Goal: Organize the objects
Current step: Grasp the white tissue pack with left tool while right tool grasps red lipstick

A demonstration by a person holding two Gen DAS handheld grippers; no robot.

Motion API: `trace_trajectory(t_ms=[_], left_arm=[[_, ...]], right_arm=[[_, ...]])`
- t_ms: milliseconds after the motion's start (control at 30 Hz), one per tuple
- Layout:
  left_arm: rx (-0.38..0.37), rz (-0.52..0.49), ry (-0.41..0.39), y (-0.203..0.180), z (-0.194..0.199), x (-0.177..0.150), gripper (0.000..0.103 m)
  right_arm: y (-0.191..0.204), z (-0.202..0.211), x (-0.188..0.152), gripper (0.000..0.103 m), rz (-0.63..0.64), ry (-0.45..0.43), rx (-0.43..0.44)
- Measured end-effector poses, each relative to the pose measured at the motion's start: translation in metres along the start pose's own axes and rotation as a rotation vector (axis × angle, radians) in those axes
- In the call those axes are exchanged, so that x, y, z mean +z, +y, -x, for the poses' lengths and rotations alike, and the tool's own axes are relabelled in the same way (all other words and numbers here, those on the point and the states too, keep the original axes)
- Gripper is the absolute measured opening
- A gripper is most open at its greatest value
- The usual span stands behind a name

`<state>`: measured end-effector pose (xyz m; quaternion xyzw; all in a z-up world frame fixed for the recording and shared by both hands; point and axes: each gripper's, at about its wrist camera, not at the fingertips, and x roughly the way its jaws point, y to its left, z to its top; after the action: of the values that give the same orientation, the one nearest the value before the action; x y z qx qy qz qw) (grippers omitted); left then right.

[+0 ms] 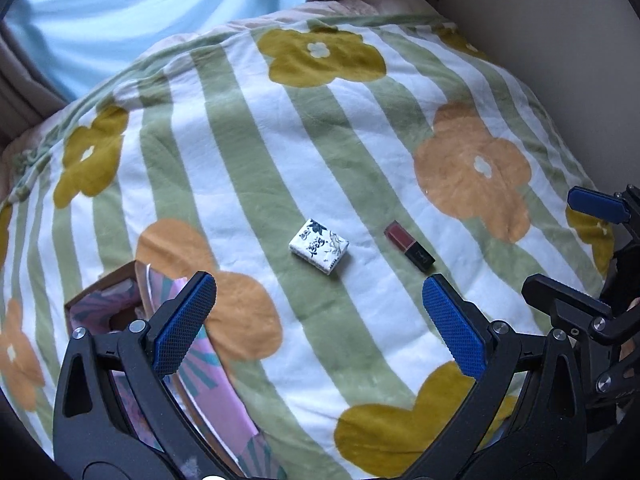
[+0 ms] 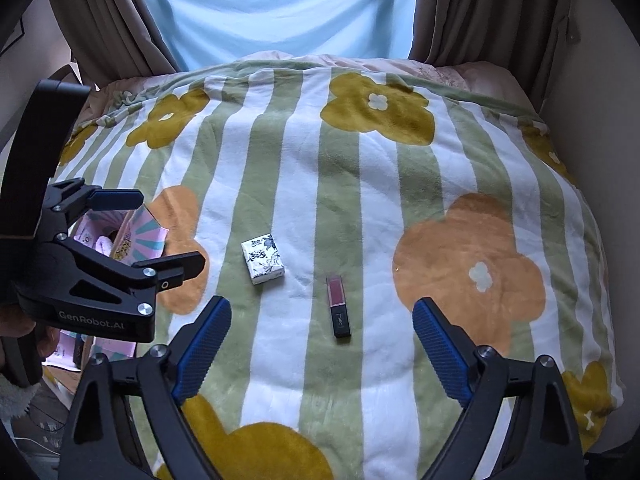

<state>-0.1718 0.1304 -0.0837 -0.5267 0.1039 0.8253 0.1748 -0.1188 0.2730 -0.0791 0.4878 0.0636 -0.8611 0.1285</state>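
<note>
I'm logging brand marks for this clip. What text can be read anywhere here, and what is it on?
"GenRobot.AI": on the side of the left gripper, seen from the right wrist view.
Small white box: dark brush-style characters, too stylized to read.
Lipstick: a mark on the black cap, too small to read.
Pink patterned box: print blurred.

Small box and lipstick on a blanket

On the blanket, the lipstick lies near the small box, at its 4 o'clock; an open carton sits well apart at 9 o'clock.

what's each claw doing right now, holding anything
Left claw: open, holding nothing, above the blanket.
Right claw: open, holding nothing; the lipstick lies ahead between its fingers.
</note>
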Motion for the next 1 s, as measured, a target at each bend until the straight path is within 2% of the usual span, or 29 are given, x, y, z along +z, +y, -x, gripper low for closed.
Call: trace_trajectory(t_ms=[167,533,800,867,1000], left_arm=[[-0.040,-0.089,0.045,0.003,-0.066,0.014,0.102],[-0.067,-0.219,0.165,-0.003,-0.188,0.013,0.098],[-0.087,-0.255,0.215,-0.009,-0.226,0.006,0.091],[-0.091,-0.255,0.217,-0.008,-0.230,0.005,0.090],[-0.091,-0.273,0.217,-0.007,-0.235,0.002,0.081]], right_arm=[[-0.008,-0.053,-0.006,0.074,0.019,0.012,-0.009],[-0.020,-0.143,-0.027,0.061,0.093,0.062,-0.005],[-0.022,-0.176,-0.040,0.045,0.111,0.109,0.025],[-0.021,-0.182,-0.042,0.035,0.119,0.121,0.031],[-0.019,-0.188,-0.044,0.026,0.123,0.134,0.036]])
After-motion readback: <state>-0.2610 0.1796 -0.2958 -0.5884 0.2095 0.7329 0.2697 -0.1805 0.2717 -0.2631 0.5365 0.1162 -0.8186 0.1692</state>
